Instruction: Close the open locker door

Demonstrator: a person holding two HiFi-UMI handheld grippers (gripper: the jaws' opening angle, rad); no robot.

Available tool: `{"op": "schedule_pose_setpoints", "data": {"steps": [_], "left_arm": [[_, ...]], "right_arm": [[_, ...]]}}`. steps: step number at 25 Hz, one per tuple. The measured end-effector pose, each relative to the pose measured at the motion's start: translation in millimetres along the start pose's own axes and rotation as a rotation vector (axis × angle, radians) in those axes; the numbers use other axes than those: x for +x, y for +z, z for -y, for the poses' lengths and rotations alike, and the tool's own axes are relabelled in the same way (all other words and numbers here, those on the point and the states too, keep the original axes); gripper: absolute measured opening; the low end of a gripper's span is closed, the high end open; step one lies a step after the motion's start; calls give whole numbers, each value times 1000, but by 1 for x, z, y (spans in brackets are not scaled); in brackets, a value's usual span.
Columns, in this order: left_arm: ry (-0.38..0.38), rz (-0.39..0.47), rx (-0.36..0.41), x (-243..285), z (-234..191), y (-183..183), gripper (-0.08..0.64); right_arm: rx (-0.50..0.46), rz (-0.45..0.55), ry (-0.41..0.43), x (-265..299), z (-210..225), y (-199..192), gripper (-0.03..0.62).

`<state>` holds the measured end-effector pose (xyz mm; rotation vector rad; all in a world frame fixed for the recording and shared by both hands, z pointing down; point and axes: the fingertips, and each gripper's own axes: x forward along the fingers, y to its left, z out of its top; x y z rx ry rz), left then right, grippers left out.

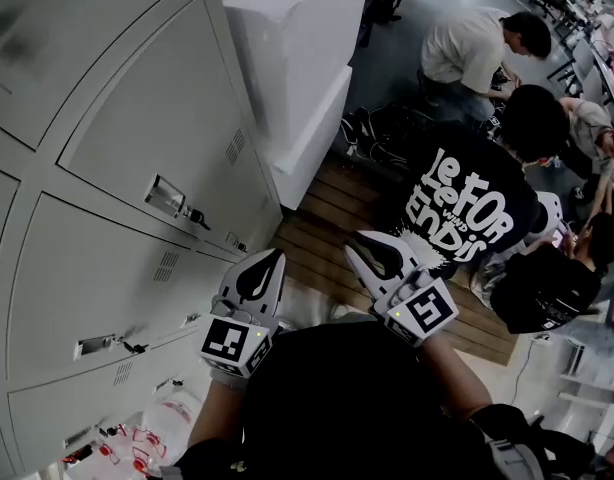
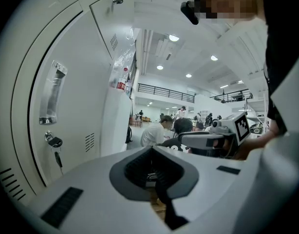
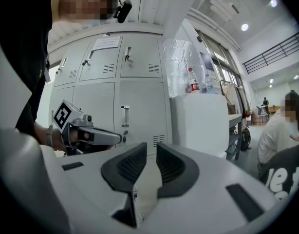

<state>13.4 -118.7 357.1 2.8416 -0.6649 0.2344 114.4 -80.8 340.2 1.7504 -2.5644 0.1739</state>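
A bank of grey lockers (image 1: pixel 107 168) fills the left of the head view. Every door that shows lies flush; none stands visibly ajar. One door has a recessed handle (image 1: pixel 167 196) with a key (image 1: pixel 198 218) hanging below it, and the left gripper view shows this handle (image 2: pixel 52 94) and key (image 2: pixel 55 143) too. My left gripper (image 1: pixel 275 256) is held low near my body with its jaws together, right of the lockers and not touching them. Beside it my right gripper (image 1: pixel 367 246) has a narrow gap between its pads, with nothing in it.
A tall white block (image 1: pixel 297 58) stands against the lockers' far end, with a clear bag of bottles (image 3: pixel 191 77) on top. Several people (image 1: pixel 467 208) sit close on the right, beside a wooden platform (image 1: pixel 327 228). Another bag of bottles (image 1: pixel 157 428) lies by the lockers' foot.
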Motion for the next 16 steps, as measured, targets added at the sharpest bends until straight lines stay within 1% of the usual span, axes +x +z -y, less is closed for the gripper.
{"op": "schedule_pose_setpoints", "data": {"steps": [5, 7, 13, 16], "left_arm": [[-6, 5, -17, -3, 1, -2, 23], [-3, 6, -21, -4, 1, -2, 23], [1, -7, -14, -9, 1, -8, 23], [0, -15, -10, -11, 3, -11, 23]], "right_arm": [[8, -5, -15, 1, -2, 1, 78], [9, -14, -8, -1, -4, -2, 77], [8, -23, -4, -4, -8, -9, 78], [3, -10, -21, -5, -5, -10, 78]]}}
